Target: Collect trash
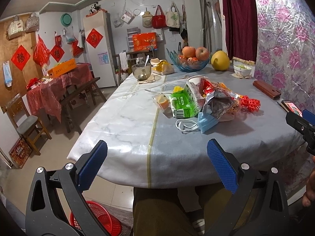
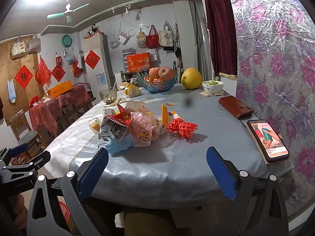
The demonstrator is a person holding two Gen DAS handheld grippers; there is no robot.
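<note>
A heap of trash lies mid-table: a blue face mask (image 1: 206, 121) (image 2: 120, 144), a green tissue pack (image 1: 184, 103), a crumpled snack bag (image 1: 218, 103) (image 2: 114, 130), a pink plastic bag (image 2: 145, 127), red foam fruit netting (image 1: 251, 103) (image 2: 183, 127), a paper cup (image 1: 196, 79) and a small plastic cup with orange (image 1: 162, 101) (image 2: 94, 125). My left gripper (image 1: 157, 157) is open above the table's near edge, short of the mask. My right gripper (image 2: 157, 163) is open too, over the near edge, with the mask just past its left finger. A red basket (image 1: 94, 220) (image 2: 64, 210) stands on the floor below.
On the table (image 1: 122, 129) are a phone (image 2: 267, 139), a brown wallet (image 2: 234, 108), a glass fruit bowl (image 1: 189, 62), a pomelo (image 2: 192, 78), a white bowl (image 2: 212, 85) and a glass mug (image 1: 141, 70). A flowered wall (image 2: 275, 78) borders the right. A person's knees (image 1: 163, 210) sit under the edge.
</note>
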